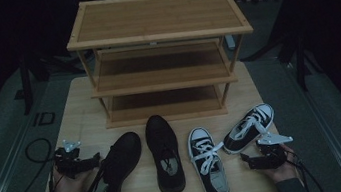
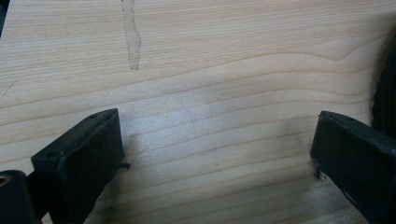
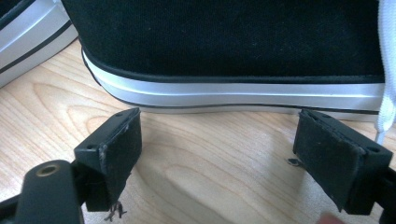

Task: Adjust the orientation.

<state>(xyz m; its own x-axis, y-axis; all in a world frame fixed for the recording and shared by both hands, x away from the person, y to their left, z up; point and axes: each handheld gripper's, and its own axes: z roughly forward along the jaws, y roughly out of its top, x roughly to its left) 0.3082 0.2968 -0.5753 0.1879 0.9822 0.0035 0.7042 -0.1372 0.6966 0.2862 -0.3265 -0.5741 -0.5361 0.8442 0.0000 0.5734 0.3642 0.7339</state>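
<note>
High view: four shoes lie in a row on the table (image 1: 83, 103) before a wooden shoe rack (image 1: 160, 52). The left tool (image 1: 97, 159), jaws wide and empty, rests just beside the outer black leather shoe (image 1: 116, 172). The right tool (image 1: 245, 160), jaws also wide with nothing between them, sits close to the black-and-white sneaker (image 1: 249, 128), near its white sole, not touching it.

The one readable marking is the pair of dark letters "ID" (image 1: 43, 118) printed on the grey-green floor mat (image 1: 9, 149) at the left of the pale wooden table (image 1: 77, 114), level with its far corner. Nothing else carries legible text or numbers.
</note>
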